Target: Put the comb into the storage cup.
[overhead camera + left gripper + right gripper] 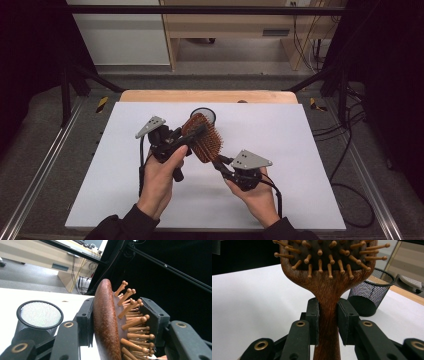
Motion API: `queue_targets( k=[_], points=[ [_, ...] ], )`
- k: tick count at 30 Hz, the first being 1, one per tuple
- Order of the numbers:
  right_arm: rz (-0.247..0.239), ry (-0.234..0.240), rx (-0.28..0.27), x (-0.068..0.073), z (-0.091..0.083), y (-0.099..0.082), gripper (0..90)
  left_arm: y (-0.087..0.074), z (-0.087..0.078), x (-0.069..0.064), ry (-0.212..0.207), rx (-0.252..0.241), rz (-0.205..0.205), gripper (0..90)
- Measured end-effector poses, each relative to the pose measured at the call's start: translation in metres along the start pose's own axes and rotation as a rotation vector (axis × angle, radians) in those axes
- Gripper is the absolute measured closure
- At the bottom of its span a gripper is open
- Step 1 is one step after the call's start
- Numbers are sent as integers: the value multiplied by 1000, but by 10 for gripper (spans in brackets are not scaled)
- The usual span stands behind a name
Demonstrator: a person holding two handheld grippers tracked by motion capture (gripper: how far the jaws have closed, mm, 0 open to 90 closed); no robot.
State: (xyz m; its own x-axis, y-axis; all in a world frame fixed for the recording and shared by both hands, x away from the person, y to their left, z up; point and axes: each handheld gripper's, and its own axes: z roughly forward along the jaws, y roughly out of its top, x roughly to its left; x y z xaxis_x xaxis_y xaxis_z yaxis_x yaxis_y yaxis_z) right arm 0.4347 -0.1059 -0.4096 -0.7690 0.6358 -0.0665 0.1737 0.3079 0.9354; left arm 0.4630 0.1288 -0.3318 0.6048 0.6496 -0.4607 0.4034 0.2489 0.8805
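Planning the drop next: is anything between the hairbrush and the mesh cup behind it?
Nothing visible. The hairbrush is held off the table by both grippers, the left gripper across its head and the right gripper on its handle. The mesh cup stands just beyond the head, mouth open, with no object between them.

No legible text — no labels, numbers.

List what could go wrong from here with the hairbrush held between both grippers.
1. The left gripper clamps the hairbrush across its head, one pad pressing on the wooden bristles; they might bend or snap.
2. The right gripper holds the narrow handle; if either hand twists, the brush could slip or strain.
3. The mesh cup stands close behind and could be knocked over.
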Motion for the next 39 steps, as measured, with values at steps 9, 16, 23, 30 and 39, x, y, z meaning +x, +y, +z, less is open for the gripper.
queue_targets(
  k=[9,16,23,30,39],
  points=[
    [27,20,-8,-4,-1,-3,724,2,5,-6,-6,13,18,520],
    [60,47,-15,-10,1,-5,720,5,10,-7,-10,35,28,522],
    [85,57,-29,-11,0,-5,594,9,10,-8,-6,42,61,521],
    [126,48,-26,-17,-3,-7,351,17,5,-4,5,24,67,522],
    [150,20,7,-30,-9,-20,150,36,-4,2,27,-12,73,521]
  ],
)
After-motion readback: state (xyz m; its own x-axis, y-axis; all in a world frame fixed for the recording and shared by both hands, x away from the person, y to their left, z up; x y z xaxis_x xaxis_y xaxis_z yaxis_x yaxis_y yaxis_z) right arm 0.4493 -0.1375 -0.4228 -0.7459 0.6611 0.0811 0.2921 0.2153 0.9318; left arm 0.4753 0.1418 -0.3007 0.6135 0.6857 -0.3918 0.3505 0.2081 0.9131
